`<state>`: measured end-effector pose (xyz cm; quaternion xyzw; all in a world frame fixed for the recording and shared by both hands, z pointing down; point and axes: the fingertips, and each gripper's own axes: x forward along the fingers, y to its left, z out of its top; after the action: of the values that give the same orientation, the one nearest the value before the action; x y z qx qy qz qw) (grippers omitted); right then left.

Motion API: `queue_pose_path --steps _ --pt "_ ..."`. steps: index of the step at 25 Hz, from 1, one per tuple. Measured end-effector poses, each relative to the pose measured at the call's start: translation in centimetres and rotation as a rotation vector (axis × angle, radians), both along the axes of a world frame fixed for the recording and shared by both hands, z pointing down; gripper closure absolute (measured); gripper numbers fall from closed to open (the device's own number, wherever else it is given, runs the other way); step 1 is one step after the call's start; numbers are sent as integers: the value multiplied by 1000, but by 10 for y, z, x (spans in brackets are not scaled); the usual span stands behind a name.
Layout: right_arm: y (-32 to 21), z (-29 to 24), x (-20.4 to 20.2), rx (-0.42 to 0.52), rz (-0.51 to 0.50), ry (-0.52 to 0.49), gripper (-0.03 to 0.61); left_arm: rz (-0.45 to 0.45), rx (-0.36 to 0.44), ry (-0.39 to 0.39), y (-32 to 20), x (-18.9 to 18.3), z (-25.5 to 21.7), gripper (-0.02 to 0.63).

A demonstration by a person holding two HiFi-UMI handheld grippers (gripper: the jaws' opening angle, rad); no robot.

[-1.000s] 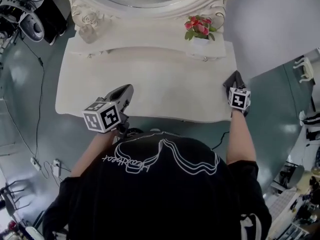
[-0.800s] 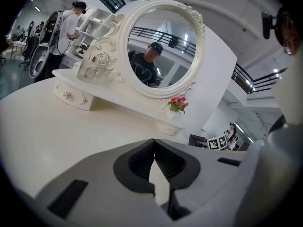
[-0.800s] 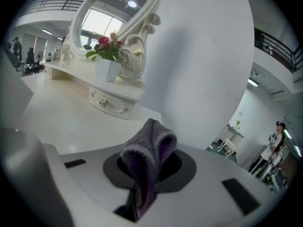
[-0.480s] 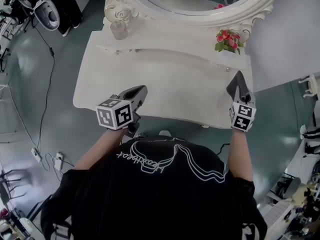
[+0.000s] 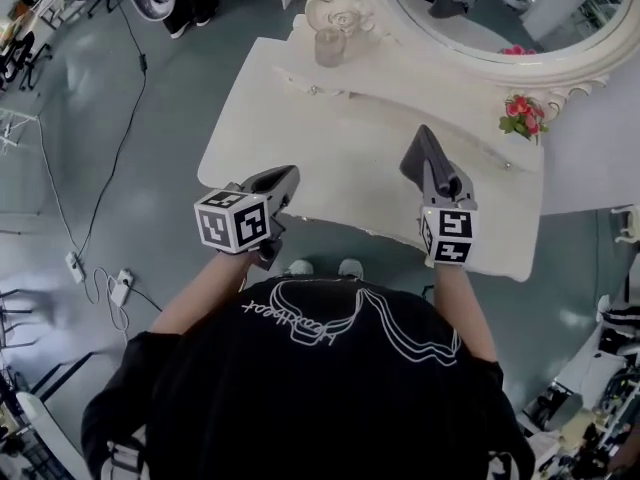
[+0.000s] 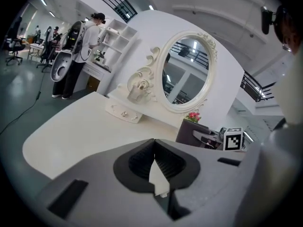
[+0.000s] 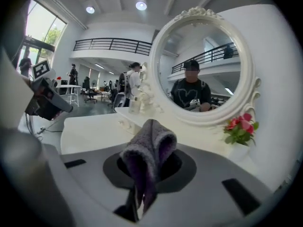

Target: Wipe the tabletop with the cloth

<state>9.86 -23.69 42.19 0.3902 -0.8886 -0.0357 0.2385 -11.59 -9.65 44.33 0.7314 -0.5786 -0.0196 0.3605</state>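
In the head view, the bench runs slantwise across the upper middle of the frame. The left tool hangs over the bench's near edge at centre left, and the right tool sits right of centre with the dark cloth sticking out toward the mirror. Whether the cloth presses on the surface can't be told here. Half a second earlier the cloth was at the bench's right end, close by the flowers. It now lies nearer the middle with the flowers well off to its right, while the left tool has kept its place at the front edge. In the left gripper view the left tool has its jaws shut together on nothing, with bare bench beyond them. In the right gripper view the right tool is clamped on the folded cloth, which stands up from the jaws at the frame's centre. The pinch takes only the fold's lower part, so a hard drag could pull the cloth loose. A stroke carried too far back could knock the flowers or the glass jar.
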Motion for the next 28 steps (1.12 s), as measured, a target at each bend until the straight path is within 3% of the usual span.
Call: queue_pose_path --steps 8,13,22,28 --pt "74 1 -166 -40 -265 -59 525 -140 -24 -9 69 -86 12 609" --pt "126 0 -248 -70 -417 -92 525 -227 -37 -16 113 -132 17 609" --pt "194 28 -340 -110 -633 -29 523 -347 -54 -7 168 -181 24 609" --pt "208 65 -377 -219 -661 0 523 -388 -79 2 191 -190 34 609"
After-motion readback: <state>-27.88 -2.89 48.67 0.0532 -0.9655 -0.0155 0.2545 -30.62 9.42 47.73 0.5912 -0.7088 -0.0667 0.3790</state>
